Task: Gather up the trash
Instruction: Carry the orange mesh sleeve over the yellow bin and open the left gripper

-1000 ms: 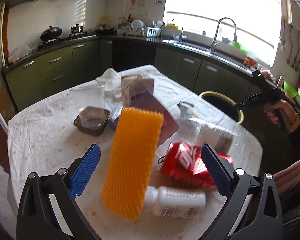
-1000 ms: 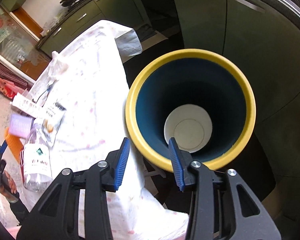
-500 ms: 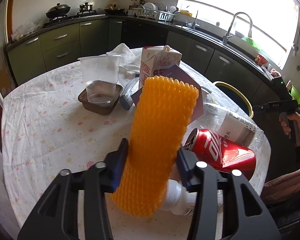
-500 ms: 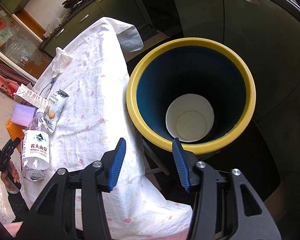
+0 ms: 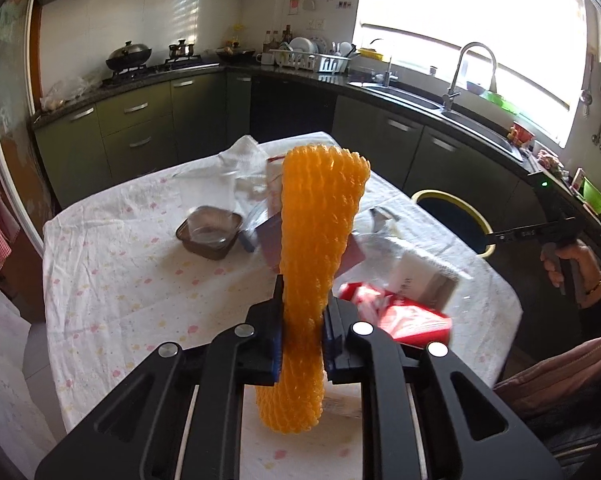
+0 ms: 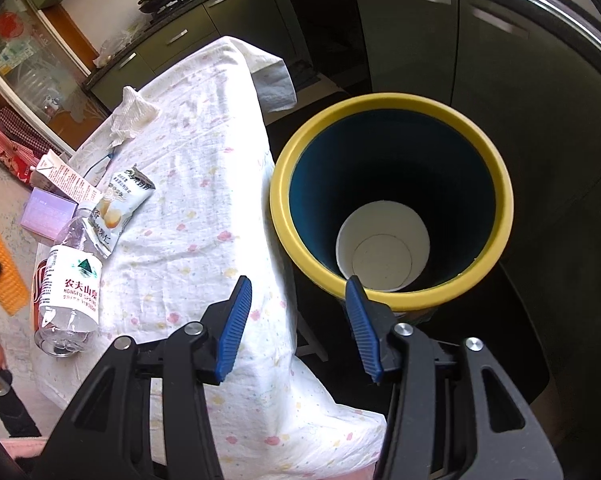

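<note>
The left gripper (image 5: 302,338), its jaws having just closed, pinches an orange foam net sleeve (image 5: 316,240) near its lower third; most of the sleeve rises above the jaws and a short tail hangs below, over the table (image 5: 112,280). The sleeve looks very light, soft and compressible: it has squashed narrow between the jaws, so a firm mid-length pinch suits it. The right gripper (image 6: 296,326), jaws spread and empty, hovers with the yellow-rimmed bin (image 6: 496,184) just beyond its jaws.

A wok (image 5: 129,55) sits on the stove (image 5: 156,69) along the far counter. A dish rack (image 5: 312,60) stands near the tap (image 5: 470,70) beneath the bright window (image 5: 472,28).
</note>
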A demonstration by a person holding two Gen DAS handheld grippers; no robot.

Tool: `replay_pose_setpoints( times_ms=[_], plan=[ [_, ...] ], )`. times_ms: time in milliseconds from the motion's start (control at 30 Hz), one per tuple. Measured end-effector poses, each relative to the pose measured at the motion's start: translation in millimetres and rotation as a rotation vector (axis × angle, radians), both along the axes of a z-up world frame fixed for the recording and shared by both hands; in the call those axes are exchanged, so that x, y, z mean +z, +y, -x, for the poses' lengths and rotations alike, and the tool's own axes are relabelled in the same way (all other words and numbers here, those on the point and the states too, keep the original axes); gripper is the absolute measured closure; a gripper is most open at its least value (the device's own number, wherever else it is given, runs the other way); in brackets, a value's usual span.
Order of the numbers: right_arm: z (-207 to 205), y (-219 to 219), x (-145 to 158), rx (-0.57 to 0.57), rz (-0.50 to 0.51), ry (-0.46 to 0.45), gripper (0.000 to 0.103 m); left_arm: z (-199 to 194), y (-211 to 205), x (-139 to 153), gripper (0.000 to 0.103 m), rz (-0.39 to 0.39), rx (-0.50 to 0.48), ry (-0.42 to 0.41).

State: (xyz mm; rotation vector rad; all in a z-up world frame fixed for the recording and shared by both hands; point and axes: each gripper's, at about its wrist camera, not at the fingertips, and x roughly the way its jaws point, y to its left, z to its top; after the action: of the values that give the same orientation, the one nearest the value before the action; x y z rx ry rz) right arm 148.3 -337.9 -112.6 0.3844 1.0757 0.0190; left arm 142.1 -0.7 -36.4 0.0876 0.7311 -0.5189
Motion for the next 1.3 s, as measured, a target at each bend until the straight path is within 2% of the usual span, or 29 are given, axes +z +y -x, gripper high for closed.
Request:
replay_pose_setpoints(
  times_ms=[167,300,400,533,700,867,933,1033,1133,1200,1300],
  plan=[
    [12.8,0.6,2.0,-0.007,0.02,-0.029,0.055,19.4,-32.0,27.7,0.088,0.011,-0.061,-0.012],
    [26.2,-7.9,3.3,-0.035,0.03,-0.052,0.055,31.6,-78.8,42.3,0.088,0.038,-0.148,-0.005],
    [40.6,-20.7,4.5,-0.072,0.038,-0.078,0.055,35.5,-122.7,43.5,0.087,0.055,-0.216,0.004],
    [60.9,-39.6,3.7,-0.125,0.055,-0.104,0.054,28.1,-190.1,34.0,0.088,0.096,-0.295,0.068],
    [90.1,-68.7,-2.7,-0.188,0.057,-0.127,0.054,5.4,-291.6,10.9,0.087,0.089,-0.354,0.125],
    [117.0,-99.6,-12.7,-0.257,0.065,-0.139,0.052,-37.7,-392.4,-33.0,0.085,-0.004,-0.358,0.213],
    [125.5,-112.3,-18.7,-0.28,0.047,-0.151,0.052,-55.2,-421.2,-53.5,0.085,-0.028,-0.36,0.272],
    [133.4,-125.3,-28.8,-0.306,0.023,-0.143,0.051,-79.2,-457.8,-77.8,0.084,-0.083,-0.321,0.294],
    [135.2,-131.4,-39.1,-0.313,-0.004,-0.132,0.048,-100.9,-480.1,-97.6,0.076,-0.106,-0.281,0.329],
    [133.2,-132.3,-44.3,-0.312,-0.019,-0.122,0.047,-111.3,-491.5,-107.5,0.064,-0.117,-0.257,0.364],
    [127.9,-132.6,-50.2,-0.303,-0.032,-0.113,0.046,-121.4,-499.0,-117.7,0.053,-0.137,-0.234,0.379]
  ],
)
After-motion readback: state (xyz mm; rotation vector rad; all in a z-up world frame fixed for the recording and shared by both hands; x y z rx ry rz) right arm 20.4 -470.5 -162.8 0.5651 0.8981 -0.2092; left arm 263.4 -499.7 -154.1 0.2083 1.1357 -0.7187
